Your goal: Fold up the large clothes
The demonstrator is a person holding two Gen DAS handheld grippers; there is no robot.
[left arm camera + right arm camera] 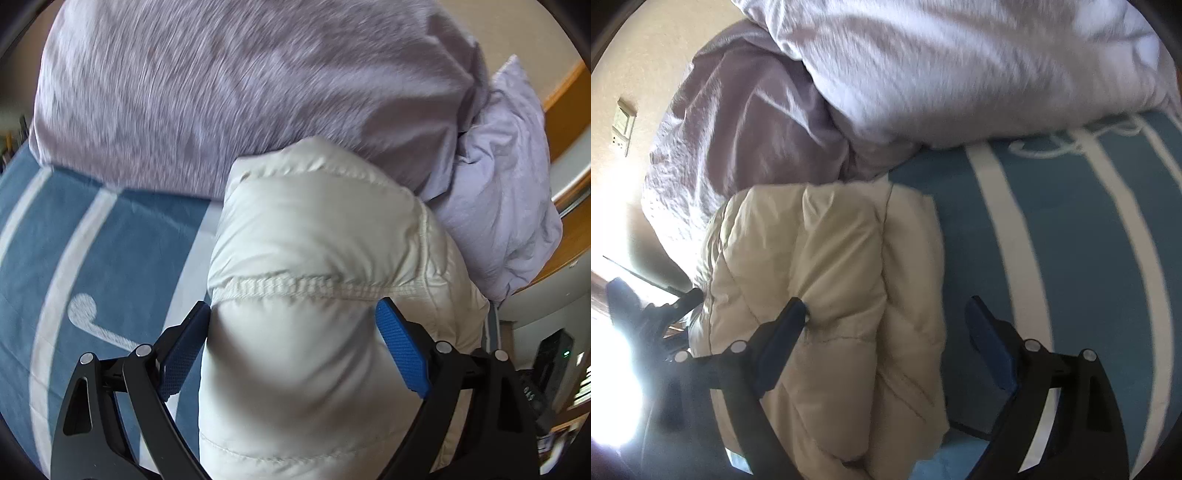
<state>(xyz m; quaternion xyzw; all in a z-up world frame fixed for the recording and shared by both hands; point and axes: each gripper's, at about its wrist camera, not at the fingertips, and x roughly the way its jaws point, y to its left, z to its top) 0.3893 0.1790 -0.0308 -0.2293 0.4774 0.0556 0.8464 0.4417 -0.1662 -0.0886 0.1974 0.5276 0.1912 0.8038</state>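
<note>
Left gripper: jaws wide, straddling the folded white jacket, pads just beside its sides. Right gripper: jaws wide; the jacket lies under the left finger, the blue sheet under the right one. Lilac duvet lies beyond the jaws.

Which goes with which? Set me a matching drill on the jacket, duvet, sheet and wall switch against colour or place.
Things:
1. quilted jacket
2. duvet
3. bed sheet
4. wall switch

Descriptions:
A. blue with white stripes
B. on the beige wall
C. pale lilac, bunched up behind the jacket
D. cream, lying on the sheet

Pairs: 1-D, 2-C, 3-A, 4-B
</note>
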